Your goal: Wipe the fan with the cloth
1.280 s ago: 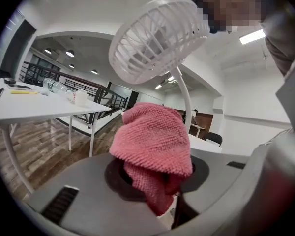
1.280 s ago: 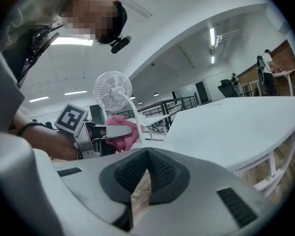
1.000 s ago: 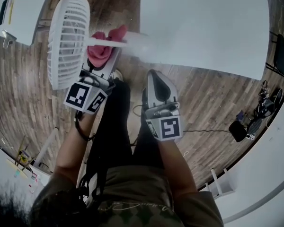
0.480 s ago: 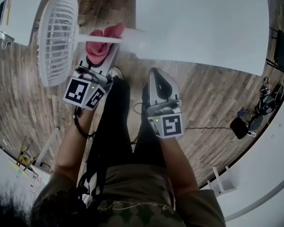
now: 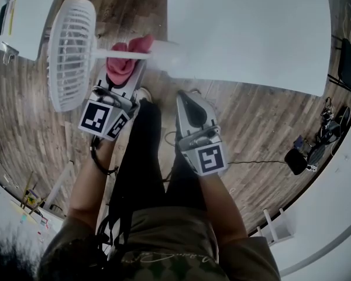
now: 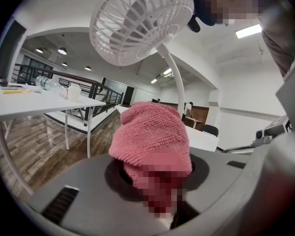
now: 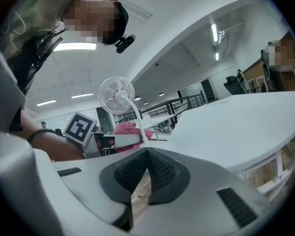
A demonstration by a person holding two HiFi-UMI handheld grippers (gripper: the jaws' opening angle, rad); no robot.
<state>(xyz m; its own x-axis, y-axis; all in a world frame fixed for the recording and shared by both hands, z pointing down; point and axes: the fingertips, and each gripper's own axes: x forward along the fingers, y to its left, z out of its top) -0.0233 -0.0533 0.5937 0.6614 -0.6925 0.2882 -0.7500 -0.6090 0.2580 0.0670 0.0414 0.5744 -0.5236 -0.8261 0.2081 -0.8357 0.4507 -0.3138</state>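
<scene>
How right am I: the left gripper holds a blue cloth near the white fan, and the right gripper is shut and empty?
Only the colour is wrong: the left gripper view shows the cloth in the left gripper is pink, not blue. It is near the white fan, and the right gripper is shut and empty.

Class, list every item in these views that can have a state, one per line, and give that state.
fan: upright on its stalk, blades seem not to be spinning.
left gripper: shut on the cloth.
cloth: bunched up, sticking out past the jaws, close to the fan's stalk.
right gripper: shut, nothing between its jaws.
</scene>
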